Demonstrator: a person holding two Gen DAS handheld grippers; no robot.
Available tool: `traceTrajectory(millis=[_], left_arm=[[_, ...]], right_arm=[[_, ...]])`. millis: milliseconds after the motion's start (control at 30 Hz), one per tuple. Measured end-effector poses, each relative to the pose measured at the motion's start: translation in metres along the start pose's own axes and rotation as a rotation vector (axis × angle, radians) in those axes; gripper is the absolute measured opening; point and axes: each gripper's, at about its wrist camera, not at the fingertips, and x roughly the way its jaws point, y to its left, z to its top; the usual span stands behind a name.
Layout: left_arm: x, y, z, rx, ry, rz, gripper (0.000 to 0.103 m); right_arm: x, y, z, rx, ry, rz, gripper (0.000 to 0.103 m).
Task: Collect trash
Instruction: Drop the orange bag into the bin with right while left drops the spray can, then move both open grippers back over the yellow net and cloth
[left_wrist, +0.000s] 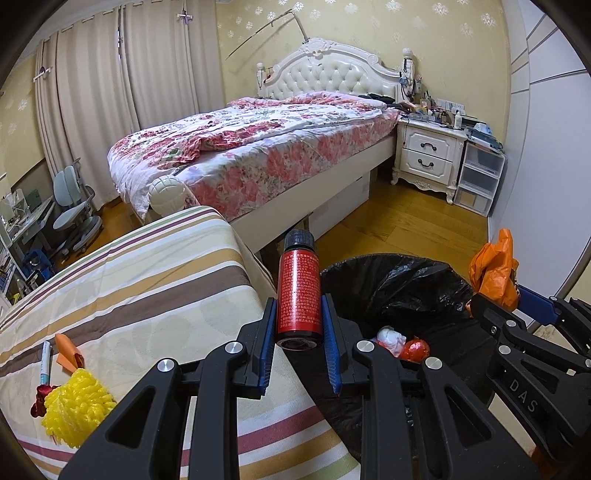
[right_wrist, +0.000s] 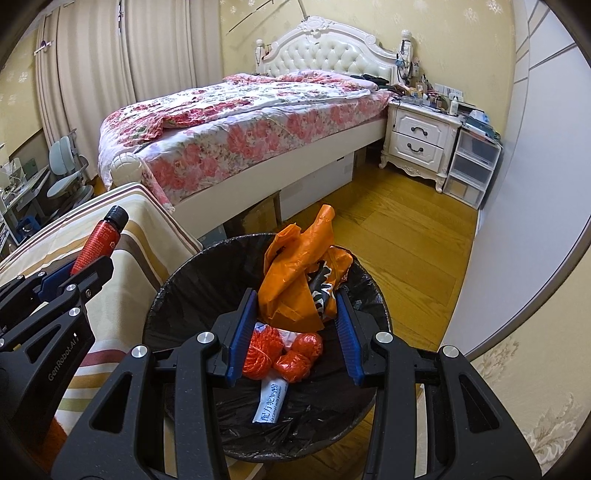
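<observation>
1. Bedroom w/ wood floor; striped bench (left_wrist: 155, 295) beside bin (right_wrist: 192, 280), floral bed (left_wrist: 258, 147) behind.
2. Left tool (left_wrist: 298, 328): clamped on red bottle (left_wrist: 298, 291), held at lower body, cap end pointing away, at bench edge just beside bin.
3. Bottle: stiff, smooth, prob. light; could slip, so a mid-body grip suits.
4. Right tool (right_wrist: 293, 325): closed on orange bag (right_wrist: 295, 269), over bin mouth. Bag soft, crinkly, v. light; pinch a bunched fold.
5. Left on bench: yellow netting (left_wrist: 75, 406), pen (left_wrist: 45, 363), orange scrap (left_wrist: 66, 354).
6. Bin holds orange wads, sachet.
</observation>
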Motion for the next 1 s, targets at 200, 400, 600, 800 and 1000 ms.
traceTrajectory(millis=[200, 400, 600, 800, 1000], left_arm=[[0.005, -0.003, 0.002, 0.006, 0.008, -0.006, 0.025], [0.004, -0.002, 0.0, -0.003, 0.001, 0.007, 0.048], [-0.007, 0.004, 0.0, 0.001, -0.03, 0.032, 0.066], [-0.026, 0.017, -0.003, -0.009, -0.05, 0.052, 0.07], [-0.049, 0.041, -0.015, -0.041, -0.052, 0.071, 0.071]], right_arm=[[0.003, -0.001, 0.001, 0.0, 0.002, -0.004, 0.042], [0.003, -0.004, 0.0, 0.003, -0.006, -0.023, 0.053], [-0.001, -0.006, 0.0, 0.014, -0.011, -0.039, 0.055], [-0.013, 0.001, -0.002, 0.018, -0.024, -0.032, 0.062], [-0.026, 0.021, -0.009, -0.003, -0.027, -0.001, 0.066]])
